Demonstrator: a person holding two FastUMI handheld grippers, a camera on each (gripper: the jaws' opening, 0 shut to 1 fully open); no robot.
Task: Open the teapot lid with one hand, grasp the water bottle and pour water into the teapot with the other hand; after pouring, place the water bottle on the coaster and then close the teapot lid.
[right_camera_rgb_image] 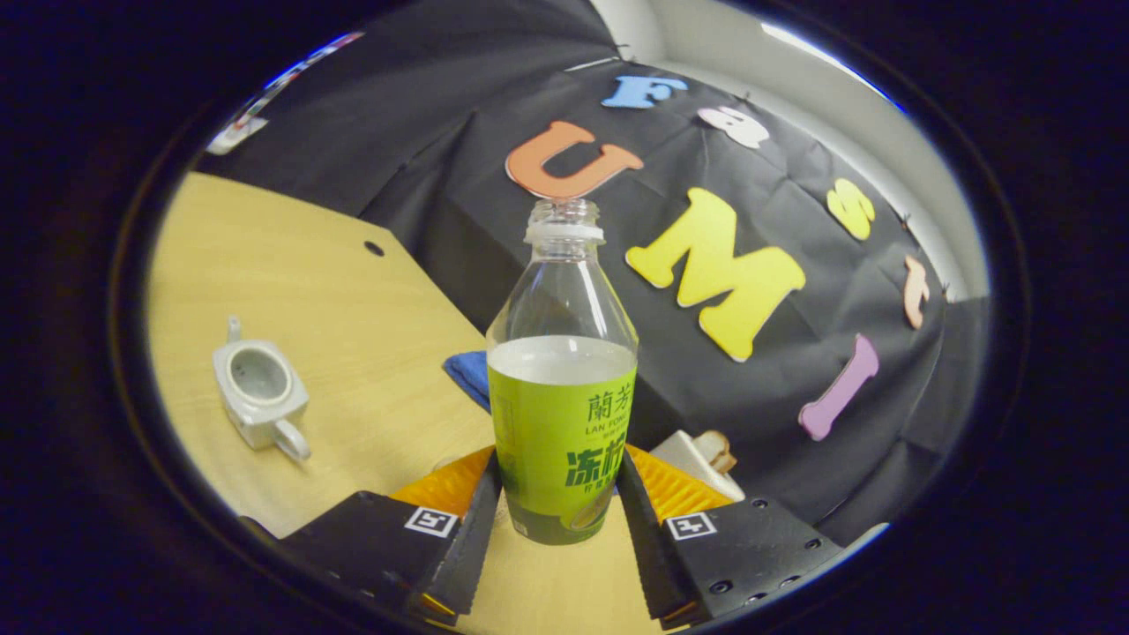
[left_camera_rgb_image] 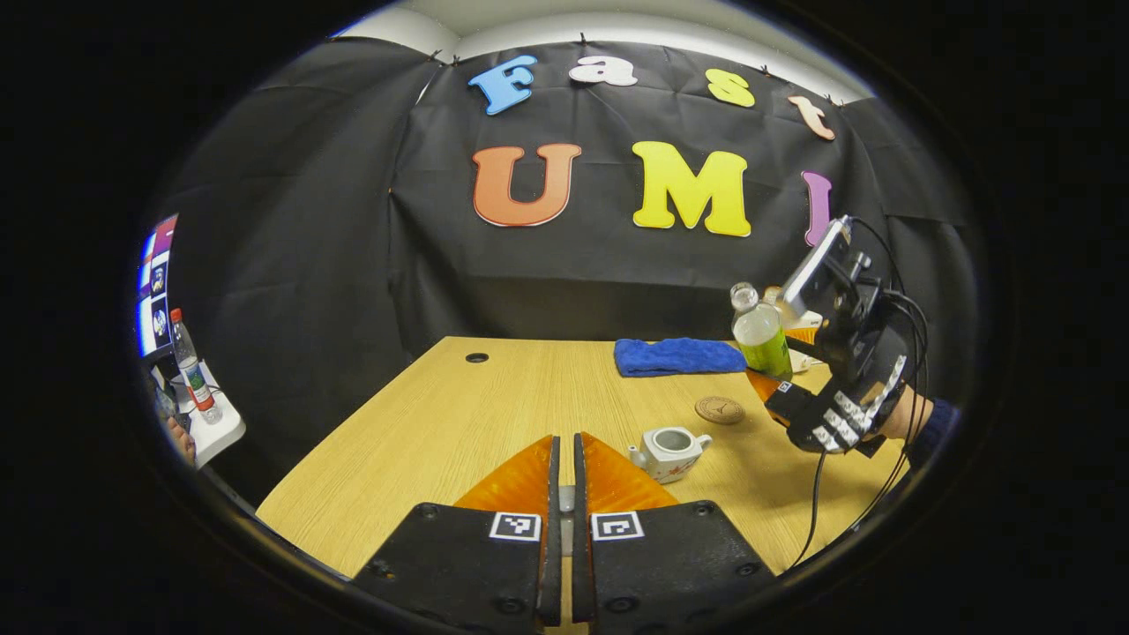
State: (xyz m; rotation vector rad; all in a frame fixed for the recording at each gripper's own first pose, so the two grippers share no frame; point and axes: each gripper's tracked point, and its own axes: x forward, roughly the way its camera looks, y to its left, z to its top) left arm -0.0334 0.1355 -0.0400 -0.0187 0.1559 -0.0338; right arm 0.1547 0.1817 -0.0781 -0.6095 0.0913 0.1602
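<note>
Both right claw (right_camera_rgb_image: 557,494) fingers clamp bottle (right_camera_rgb_image: 562,397); teapot (left_camera_rgb_image: 670,451) lidless

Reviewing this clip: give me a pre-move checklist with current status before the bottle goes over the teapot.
1. Teapot lid off, mouth open: ok.
2. Right gripper shut on water bottle, both fingers on its sides: ok.
3. Bottle uncapped, water inside: ok.
4. Bottle lifted off the wooden table, near upright: ok.
5. Coaster free for set-down: ok.
6. Left gripper holding the lid: cannot tell; jaws nearly closed, whatever is between them hidden.
</note>
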